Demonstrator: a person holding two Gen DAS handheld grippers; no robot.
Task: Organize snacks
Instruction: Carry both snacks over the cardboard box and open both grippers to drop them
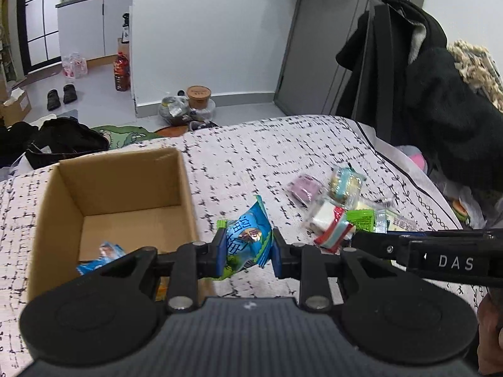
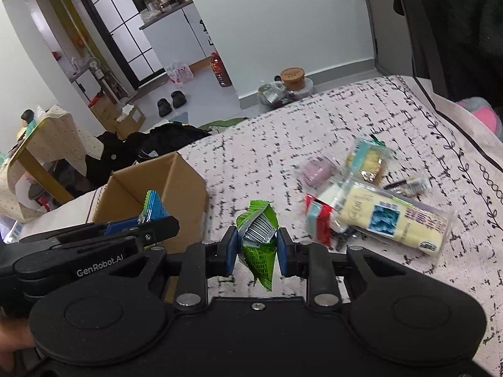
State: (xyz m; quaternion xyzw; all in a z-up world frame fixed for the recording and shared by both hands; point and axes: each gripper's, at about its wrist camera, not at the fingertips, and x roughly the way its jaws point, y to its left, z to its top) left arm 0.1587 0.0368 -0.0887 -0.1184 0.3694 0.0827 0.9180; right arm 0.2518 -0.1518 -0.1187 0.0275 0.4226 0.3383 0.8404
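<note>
**Cardboard rim and thin wrappers: where the drop could fail**

Cardboard formed the only target on the bed: an open box (image 1: 119, 194) sitting on the speckled bedspread (image 1: 267, 144), with one blue packet (image 1: 100, 256) already lying on its floor. The left gripper (image 1: 248, 248) was clenched on a blue snack packet (image 1: 248, 238), held just to the right of the box's near corner and not yet over the opening. The right gripper (image 2: 256, 246) was clamped on a green packet (image 2: 259, 242), hanging above the bedspread between the box and the loose pile of snacks (image 2: 361, 201).

The likeliest slip, as I judged it, was a release made too early: the blue packet sat outside the rim, so letting go there would drop it onto the cloth or leave it hung on the box's wall. Both wrappers were crinkled film pinched near the middle, and either could slide out on a quick swing. The two grippers were also close together, so both heading for the box at once risked a knock. The light box might shift if bumped.
</note>
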